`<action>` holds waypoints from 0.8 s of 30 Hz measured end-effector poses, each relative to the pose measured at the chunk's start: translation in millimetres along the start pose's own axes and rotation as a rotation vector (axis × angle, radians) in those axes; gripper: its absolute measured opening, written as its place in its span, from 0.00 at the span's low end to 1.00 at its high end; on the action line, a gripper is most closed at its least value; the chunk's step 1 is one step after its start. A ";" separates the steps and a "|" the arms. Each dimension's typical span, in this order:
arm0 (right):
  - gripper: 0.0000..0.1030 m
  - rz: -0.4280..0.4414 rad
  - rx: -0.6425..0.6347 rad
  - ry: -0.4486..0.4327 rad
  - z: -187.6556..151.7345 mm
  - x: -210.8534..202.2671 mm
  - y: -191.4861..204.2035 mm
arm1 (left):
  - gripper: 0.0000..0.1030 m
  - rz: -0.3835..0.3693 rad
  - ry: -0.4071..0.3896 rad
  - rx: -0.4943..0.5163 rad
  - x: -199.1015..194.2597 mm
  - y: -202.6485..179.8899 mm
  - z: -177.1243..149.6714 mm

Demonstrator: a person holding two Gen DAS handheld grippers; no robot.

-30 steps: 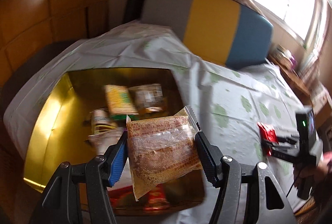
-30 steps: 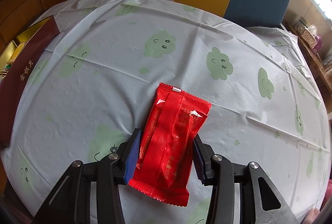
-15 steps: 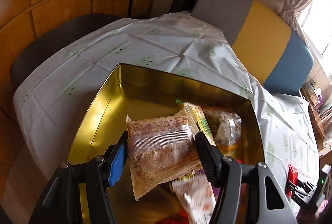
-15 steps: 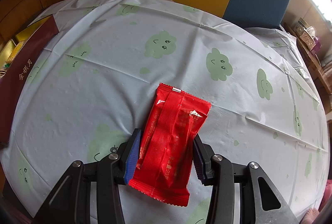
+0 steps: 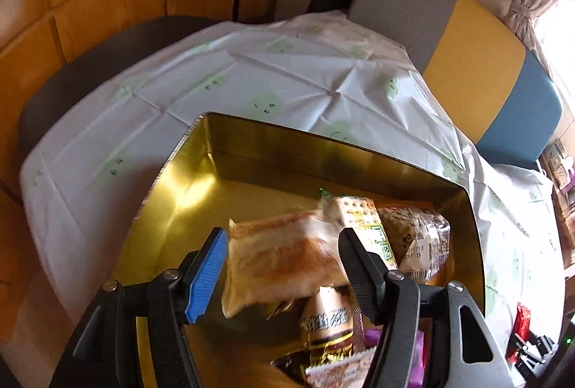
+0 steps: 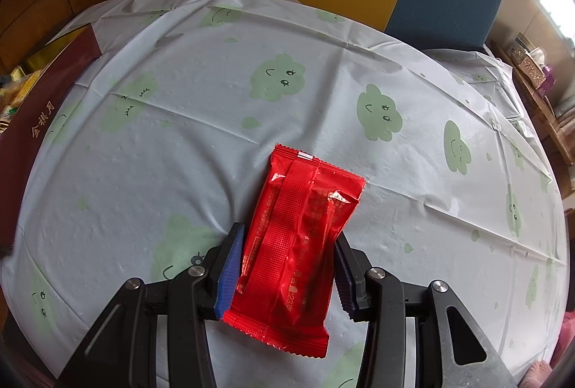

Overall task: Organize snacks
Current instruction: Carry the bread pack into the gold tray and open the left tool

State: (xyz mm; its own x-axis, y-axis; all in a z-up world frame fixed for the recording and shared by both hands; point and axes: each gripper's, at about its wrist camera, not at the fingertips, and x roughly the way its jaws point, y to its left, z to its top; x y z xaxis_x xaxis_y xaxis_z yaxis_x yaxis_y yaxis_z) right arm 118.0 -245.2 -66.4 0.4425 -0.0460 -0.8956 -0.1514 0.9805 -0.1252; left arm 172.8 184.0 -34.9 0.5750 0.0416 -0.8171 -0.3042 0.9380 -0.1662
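Note:
In the left wrist view my left gripper (image 5: 284, 266) is over the gold tin (image 5: 323, 145). Its jaws stand apart, and a blurred orange-brown snack packet (image 5: 280, 262) is between them, loose and dropping away from the blue pad. Several other packets lie in the tin, among them a cracker packet (image 5: 359, 212) and a brown bar (image 5: 329, 323). In the right wrist view my right gripper (image 6: 287, 266) is shut on a red packet (image 6: 298, 244) that rests low over the cloud-print tablecloth (image 6: 251, 122).
The tin's dark red side (image 6: 39, 122) shows at the left edge of the right wrist view. A grey, yellow and blue seat back (image 5: 463, 64) stands behind the table. A shelf with small boxes (image 6: 532, 64) is at the far right.
My left gripper moved over the tin, opened, and the orange-brown packet has slipped from its pads. My right gripper and the red packet have stayed still.

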 end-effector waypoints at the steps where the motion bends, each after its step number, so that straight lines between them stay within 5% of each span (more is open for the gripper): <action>1: 0.45 -0.001 -0.001 0.000 -0.1 0.0 0.2 | 0.65 0.008 -0.013 0.006 -4.9 0.0 -2.1; 24: 0.45 -0.036 -0.029 -0.018 -2.3 -2.0 5.7 | 0.65 0.057 -0.127 0.189 -84.0 -32.4 -85.7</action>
State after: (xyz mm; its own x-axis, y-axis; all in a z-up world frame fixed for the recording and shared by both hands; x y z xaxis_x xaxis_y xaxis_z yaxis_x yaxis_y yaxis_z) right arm 114.2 -240.0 -66.3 0.4641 -0.0775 -0.8824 -0.1604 0.9724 -0.1697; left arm 69.3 120.6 -8.1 0.6558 0.1283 -0.7440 -0.1982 0.9801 -0.0056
